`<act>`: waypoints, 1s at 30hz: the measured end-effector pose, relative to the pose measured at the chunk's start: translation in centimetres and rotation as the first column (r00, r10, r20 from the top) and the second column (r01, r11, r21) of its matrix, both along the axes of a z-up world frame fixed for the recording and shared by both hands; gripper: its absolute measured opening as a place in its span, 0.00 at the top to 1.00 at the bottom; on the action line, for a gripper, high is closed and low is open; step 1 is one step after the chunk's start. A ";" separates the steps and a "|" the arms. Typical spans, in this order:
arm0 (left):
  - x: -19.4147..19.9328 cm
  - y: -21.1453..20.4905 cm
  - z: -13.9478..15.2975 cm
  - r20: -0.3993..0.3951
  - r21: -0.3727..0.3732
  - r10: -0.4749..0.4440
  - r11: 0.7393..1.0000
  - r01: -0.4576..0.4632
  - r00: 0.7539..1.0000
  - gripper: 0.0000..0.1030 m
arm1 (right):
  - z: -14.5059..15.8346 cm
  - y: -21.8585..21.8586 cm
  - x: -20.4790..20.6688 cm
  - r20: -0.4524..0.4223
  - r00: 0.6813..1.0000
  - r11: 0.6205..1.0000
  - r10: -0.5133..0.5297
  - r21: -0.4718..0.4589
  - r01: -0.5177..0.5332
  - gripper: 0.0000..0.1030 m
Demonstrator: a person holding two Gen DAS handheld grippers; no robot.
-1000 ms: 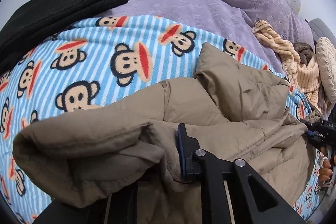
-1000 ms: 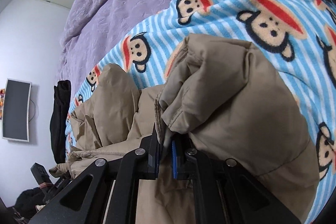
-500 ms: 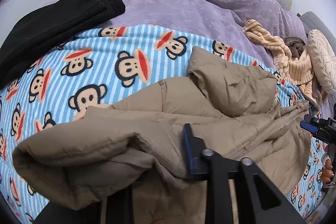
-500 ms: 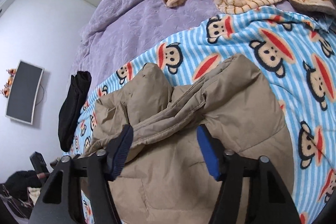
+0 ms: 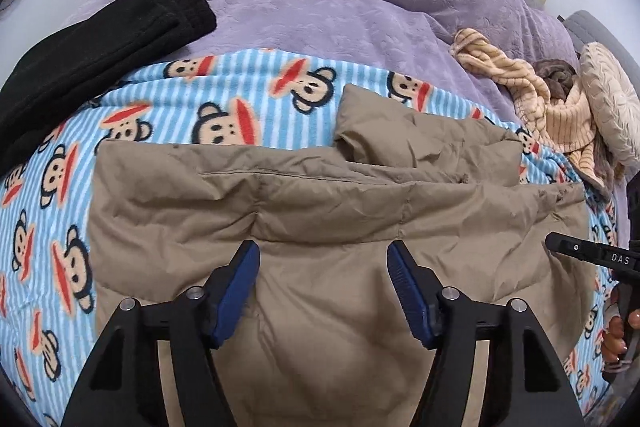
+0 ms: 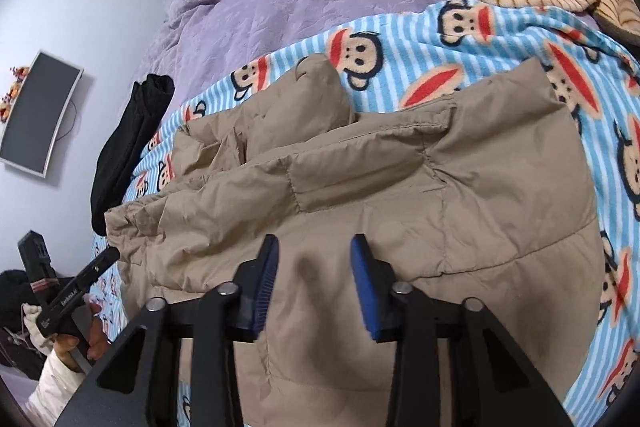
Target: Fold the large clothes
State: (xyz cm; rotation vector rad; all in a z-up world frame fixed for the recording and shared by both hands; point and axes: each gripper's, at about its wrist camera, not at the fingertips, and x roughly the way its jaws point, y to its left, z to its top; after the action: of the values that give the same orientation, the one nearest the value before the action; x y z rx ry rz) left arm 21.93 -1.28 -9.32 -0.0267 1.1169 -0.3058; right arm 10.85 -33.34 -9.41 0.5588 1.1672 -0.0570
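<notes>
A tan puffer jacket [image 5: 320, 195] lies folded over itself on a blue striped monkey blanket [image 5: 160, 115], its folded edge running across the far side and a sleeve bunched behind it. My left gripper [image 5: 322, 251] hovers over the jacket's near half, open, with only flat fabric below its blue pads. The right wrist view shows the same jacket [image 6: 400, 187] under my right gripper [image 6: 315, 243]. Its jaws are closing, with a narrow gap and nothing pinched between them.
A black garment [image 5: 100, 39] lies folded at the far left on the purple bedspread [image 5: 320, 7]. A beige striped garment [image 5: 552, 107] and a round cushion [image 5: 608, 107] sit at the far right. A hand [image 6: 76, 343] and a wall monitor [image 6: 36, 111] appear at the left.
Both grippers let go of the jacket edge they had pinched and pulled back slightly. The jacket has settled flat in a fold. The right jaws opened wide, then narrowed.
</notes>
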 end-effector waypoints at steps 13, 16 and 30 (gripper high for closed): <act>5.8 -4.6 -6.1 0.038 0.117 0.059 0.991 -0.063 0.998 0.34 | -7.0 0.0 5.6 -0.050 0.998 0.993 -0.039 -0.112 0.033 1.00; 5.5 -4.1 -5.5 0.046 0.131 0.038 0.990 -0.043 0.998 0.34 | -7.4 0.0 6.3 -0.057 0.998 0.992 -0.032 -0.125 0.025 1.00; 7.3 3.4 -7.5 0.103 0.244 0.163 0.952 -0.184 0.981 0.25 | -5.0 -10.4 0.1 -0.066 0.967 0.946 -0.247 -0.230 0.226 1.00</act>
State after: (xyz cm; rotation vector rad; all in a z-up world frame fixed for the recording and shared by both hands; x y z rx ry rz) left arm 29.20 2.16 -16.78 0.1124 1.0569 -0.0051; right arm 10.97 -43.78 -14.45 0.4999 1.1622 -0.4198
